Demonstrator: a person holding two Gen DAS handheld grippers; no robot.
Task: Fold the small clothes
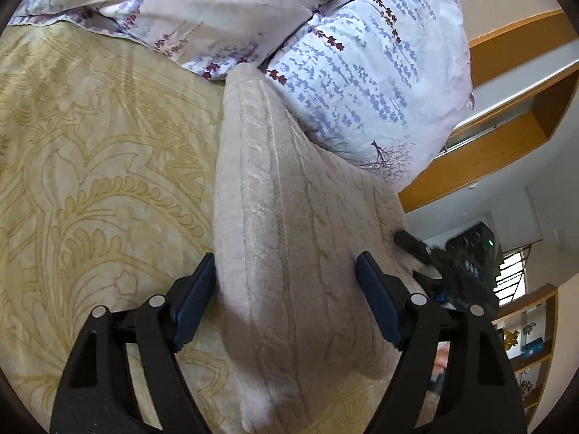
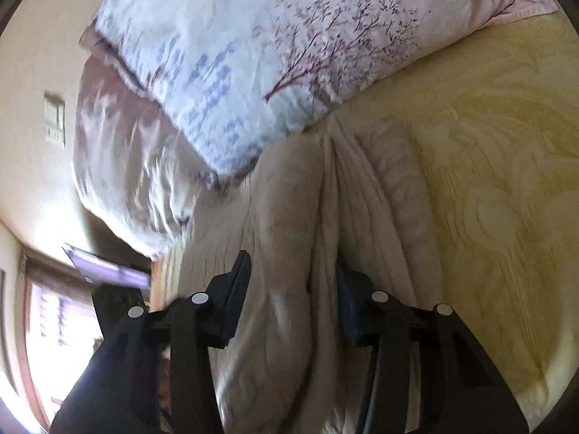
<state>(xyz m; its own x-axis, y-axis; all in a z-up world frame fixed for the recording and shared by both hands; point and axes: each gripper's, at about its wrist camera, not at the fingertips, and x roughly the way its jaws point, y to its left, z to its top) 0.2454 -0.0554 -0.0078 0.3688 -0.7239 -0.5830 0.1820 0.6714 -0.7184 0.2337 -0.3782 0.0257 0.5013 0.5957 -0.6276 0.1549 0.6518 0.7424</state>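
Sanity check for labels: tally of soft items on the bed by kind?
Knit garment, beige: 1
Floral pillows: 2
Yellow patterned bedspread: 1
Total: 4

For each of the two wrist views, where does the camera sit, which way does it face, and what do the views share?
Left wrist: behind the left gripper, facing along the beige knit garment toward the floral pillow; the right gripper shows at its right edge.
Right wrist: behind the right gripper, blurred, facing the bunched garment and pillow.
Shared: garment, pillow, yellow patterned bedspread.
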